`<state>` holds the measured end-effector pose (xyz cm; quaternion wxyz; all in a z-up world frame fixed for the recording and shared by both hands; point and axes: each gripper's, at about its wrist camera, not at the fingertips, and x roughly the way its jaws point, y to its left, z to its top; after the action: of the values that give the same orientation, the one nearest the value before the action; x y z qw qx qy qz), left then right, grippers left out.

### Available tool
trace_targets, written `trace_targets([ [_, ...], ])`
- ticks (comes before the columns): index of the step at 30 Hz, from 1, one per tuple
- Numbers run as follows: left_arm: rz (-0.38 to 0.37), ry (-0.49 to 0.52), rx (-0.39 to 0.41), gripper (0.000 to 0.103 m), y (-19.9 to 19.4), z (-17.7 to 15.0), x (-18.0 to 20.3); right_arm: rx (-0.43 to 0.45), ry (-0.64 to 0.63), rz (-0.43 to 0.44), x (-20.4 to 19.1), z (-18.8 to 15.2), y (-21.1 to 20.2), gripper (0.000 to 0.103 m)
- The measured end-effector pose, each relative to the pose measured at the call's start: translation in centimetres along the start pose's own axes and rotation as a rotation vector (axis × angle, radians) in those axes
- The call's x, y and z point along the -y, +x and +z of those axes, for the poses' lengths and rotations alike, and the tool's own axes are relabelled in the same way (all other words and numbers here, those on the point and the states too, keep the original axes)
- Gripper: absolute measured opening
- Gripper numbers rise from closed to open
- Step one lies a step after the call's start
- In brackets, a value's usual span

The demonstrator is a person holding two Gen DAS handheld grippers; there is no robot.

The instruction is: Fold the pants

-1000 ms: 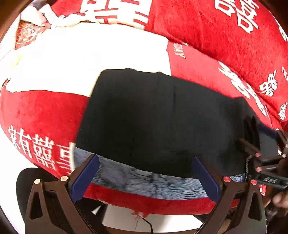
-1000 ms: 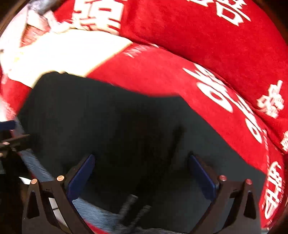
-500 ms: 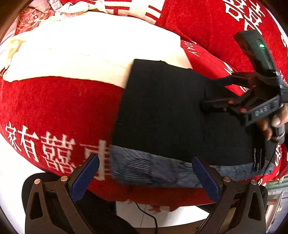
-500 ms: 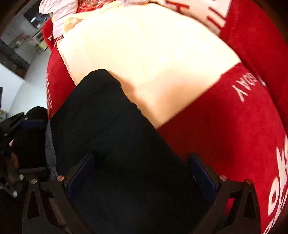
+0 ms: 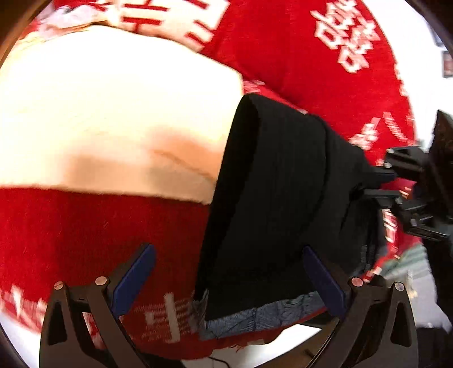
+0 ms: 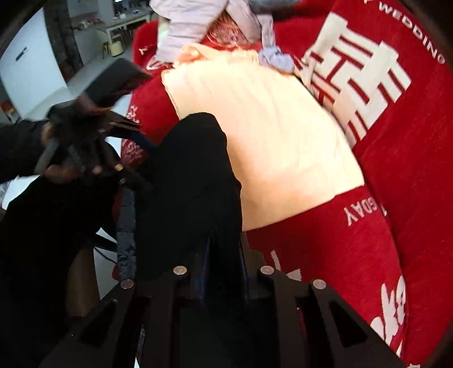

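Nearest in the left wrist view, the left gripper stands wide apart, its two blue-padded fingers framing cloth without pinching it. Between them, from 6 toward 12 o'clock, lies the one pair of black fabric pants, folded into a tall band with a patterned blue-grey lining strip showing at its near edge. At 3 o'clock the right gripper pinches the pants' side edge. In the right wrist view that gripper has its two fingers drawn narrow, clamped on a fold of the pants; the left gripper, blurred, sits at 9 o'clock.

The pants rest on one red plush sofa cover with white characters. Beyond, at 11 o'clock, lies one cream rectangular cushion pad. Farther off, at 12 o'clock in the right view, is a heap of pale lilac cloth, and at 10 o'clock a white wall and floor.
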<state>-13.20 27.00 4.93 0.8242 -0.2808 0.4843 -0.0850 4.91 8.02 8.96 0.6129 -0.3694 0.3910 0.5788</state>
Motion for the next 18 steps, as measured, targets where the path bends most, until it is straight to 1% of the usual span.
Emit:
trace_targets([
  [3,-0.119,0.042,-0.037,0.103,1.0,0.8,0.4,0.02,-0.001,0.025,0.0,-0.4,-0.6,0.02],
  [5,-0.198,0.057,-0.093,0.103,1.9,1.1,1.3,0.017,0.015,0.034,0.8,-0.4,0.0,0.02],
  [7,-0.194,0.096,-0.119,0.103,2.1,1.3,2.5,0.006,0.031,0.035,1.5,-0.6,0.8,0.02],
  [8,-0.18,0.138,-0.124,0.103,2.1,1.1,3.5,-0.001,0.044,0.032,1.8,-0.6,1.2,0.02],
  [9,-0.155,0.152,-0.127,0.102,2.0,0.9,4.0,-0.007,0.055,0.029,1.9,-0.7,1.3,0.02],
  [10,-0.113,0.168,-0.127,0.09,2.0,0.7,4.6,-0.013,0.068,0.026,2.1,-0.8,1.5,0.02],
  [11,-0.038,0.186,-0.127,0.081,1.9,0.4,5.0,-0.021,0.081,0.022,2.2,-0.9,1.8,0.021],
  [12,0.032,0.191,-0.136,0.063,1.9,0.4,5.1,-0.035,0.101,0.011,2.5,-0.9,2.1,0.027],
  [13,0.039,0.169,-0.151,0.051,2.0,0.6,4.9,-0.04,0.12,0.007,2.8,-0.9,2.1,0.031],
  [14,0.036,0.133,-0.167,0.039,1.7,0.6,4.5,-0.037,0.136,-0.015,3.0,-0.9,1.8,0.034],
  [15,0.071,0.115,-0.166,0.027,1.3,0.7,4.4,-0.035,0.148,-0.026,3.1,-1.1,1.2,0.037],
  [16,0.074,0.102,-0.173,0.026,1.1,0.8,4.2,-0.035,0.151,-0.027,3.2,-1.3,0.6,0.039],
  [17,0.084,0.099,-0.175,0.026,0.8,0.8,4.5,-0.038,0.141,-0.035,3.0,-1.8,-0.3,0.044],
  [18,0.111,0.122,-0.171,0.026,0.5,0.7,5.2,-0.051,0.119,-0.043,2.6,-2.5,-1.0,0.053],
])
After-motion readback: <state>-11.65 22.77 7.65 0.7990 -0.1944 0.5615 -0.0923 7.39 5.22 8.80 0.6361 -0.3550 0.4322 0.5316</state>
